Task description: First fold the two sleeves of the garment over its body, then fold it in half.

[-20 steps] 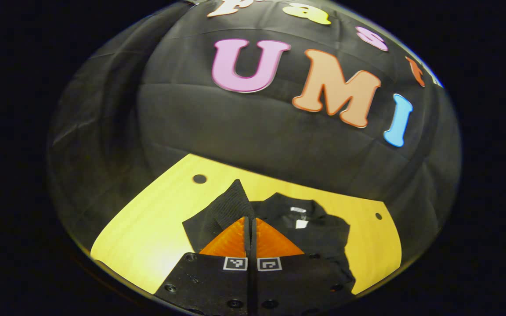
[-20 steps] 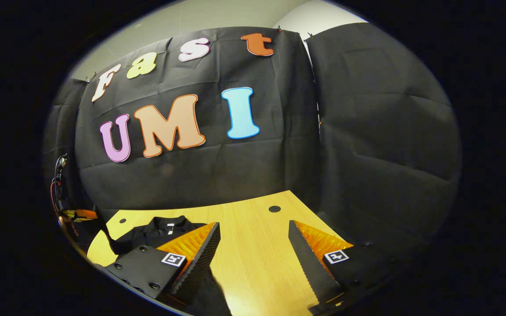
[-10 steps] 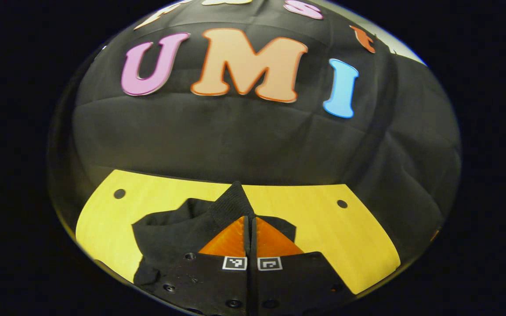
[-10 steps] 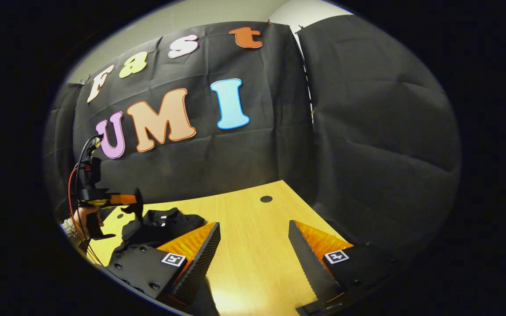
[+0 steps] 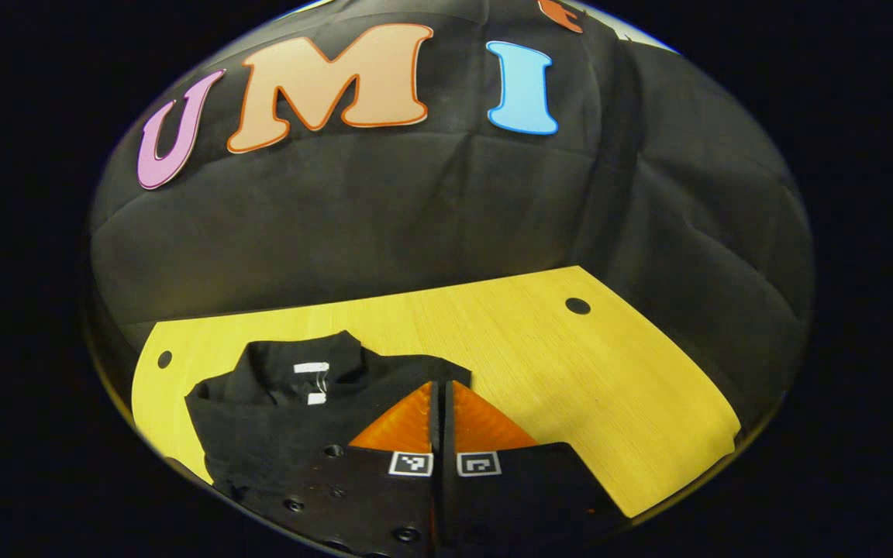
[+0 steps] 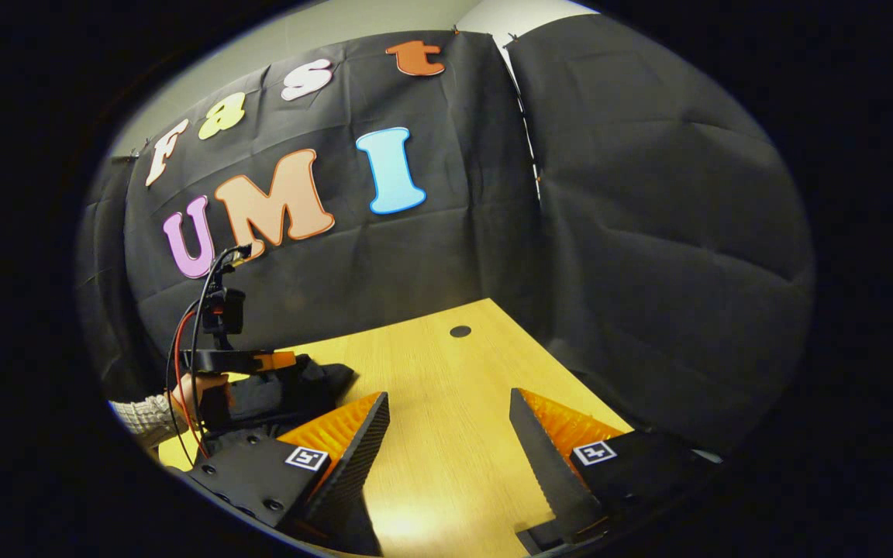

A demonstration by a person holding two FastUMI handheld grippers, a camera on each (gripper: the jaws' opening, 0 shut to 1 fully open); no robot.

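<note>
There is one black garment (image 5: 291, 411) on one yellow wooden table (image 5: 570, 387). In the left gripper view it lies at about 8 o'clock, near the table's left end, with its collar and two small white tags facing up. It looks bunched up, not flat.

The left gripper (image 5: 440, 387) has its two fingers pressed tight together, with no gap between them. Its tips sit right at the garment's right edge. I cannot tell if a bit of cloth is pinched between them, because the cloth and the finger edges are both dark there. In the right gripper view, the left gripper shows far off at 9 o'clock, level over the garment, and a hand (image 6: 198, 385) in a pale knit sleeve (image 6: 143, 415) holds it.

The right gripper (image 6: 450, 434) is wide open. It holds nothing. Bare table shows between its two fingers, and the garment is off to its 10 o'clock side.

What could go wrong? If the left gripper has a sleeve and lets go too soon, the sleeve may land in a lump and not lie flat over the body. If it pulls too far, the whole garment may slide along the smooth table or off the near edge. The dark folds are also hard to tell apart, so a gripper may pinch two layers at once.

I count two grippers, one garment, one table, two small round holes in the table top, and one hand.
</note>
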